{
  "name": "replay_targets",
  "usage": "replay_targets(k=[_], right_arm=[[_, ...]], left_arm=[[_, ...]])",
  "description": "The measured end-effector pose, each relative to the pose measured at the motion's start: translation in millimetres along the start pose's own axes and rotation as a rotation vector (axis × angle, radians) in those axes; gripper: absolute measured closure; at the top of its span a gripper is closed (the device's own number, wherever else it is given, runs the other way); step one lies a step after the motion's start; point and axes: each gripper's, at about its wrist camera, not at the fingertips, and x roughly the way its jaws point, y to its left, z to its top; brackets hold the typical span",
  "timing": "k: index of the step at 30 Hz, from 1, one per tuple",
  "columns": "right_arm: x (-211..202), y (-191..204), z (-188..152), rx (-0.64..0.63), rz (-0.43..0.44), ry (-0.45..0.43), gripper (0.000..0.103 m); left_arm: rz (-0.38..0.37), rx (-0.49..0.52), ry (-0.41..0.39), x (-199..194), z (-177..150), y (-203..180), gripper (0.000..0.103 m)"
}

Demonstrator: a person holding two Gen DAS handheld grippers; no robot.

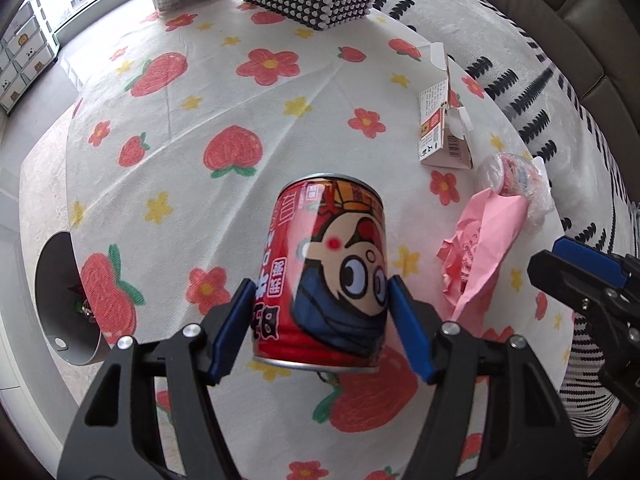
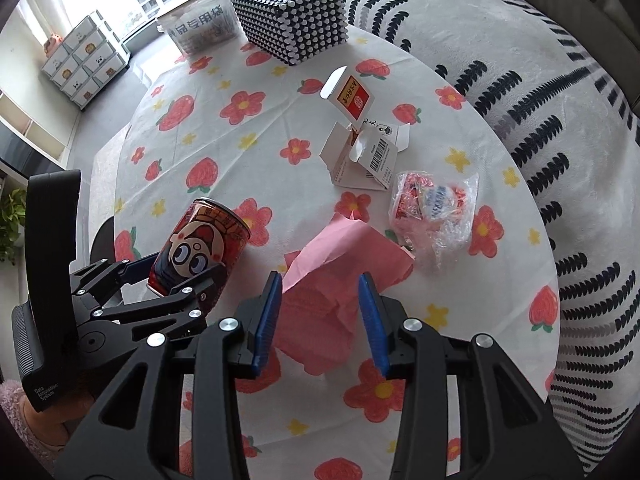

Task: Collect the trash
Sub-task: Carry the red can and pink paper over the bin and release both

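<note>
Left tool (image 1: pixel 320 316) clamped on drink can (image 1: pixel 324 272), frame centre: light, stiff, slippery; grip mid-body. Right tool (image 2: pixel 318 316) apart over soft pink paper (image 2: pixel 332 280).

Left claw (image 1: pixel 322 312) clamped, blue fingers (image 1: pixel 236 328) pressed inward. Right claw (image 2: pixel 320 312) spread wide, fingers (image 2: pixel 266 318) apart.

Your red cartoon-face can (image 1: pixel 324 272) sits tilted and pinched off the cloth, while the crumpled pink paper (image 2: pixel 332 280), the torn-open white carton (image 2: pixel 360 148) and the clear crinkled wrapper (image 2: pixel 436 208) lie close together on the flowered tablecloth (image 2: pixel 480 320).
</note>
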Motion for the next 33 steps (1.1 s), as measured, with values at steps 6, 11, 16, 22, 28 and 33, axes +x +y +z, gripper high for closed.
replay_targets(k=[6,11,16,22,28,33], right_arm=[[28,10,2,0.077,-0.052,0.007,0.055],[54,11,-6,0.119,-0.118,0.055,0.057],[59,10,-11,0.128,-0.155,0.072,0.077],[48,20,-8,0.097,-0.134,0.066,0.092],[32,34,-3,0.057,-0.119,0.041,0.092],[20,45,0,0.026,-0.107,0.028,0.092]], left_arm=[[0.01,-0.019,-0.011,-10,-2,20,0.036],[0.007,-0.024,-0.021,-16,-2,37,0.037],[-0.007,-0.007,-0.024,-13,-3,42,0.037],[-0.042,-0.04,0.004,-2,-4,45,0.037],[-0.07,-0.052,0.001,-3,-4,50,0.038],[-0.082,-0.074,-0.033,-22,-6,60,0.038]])
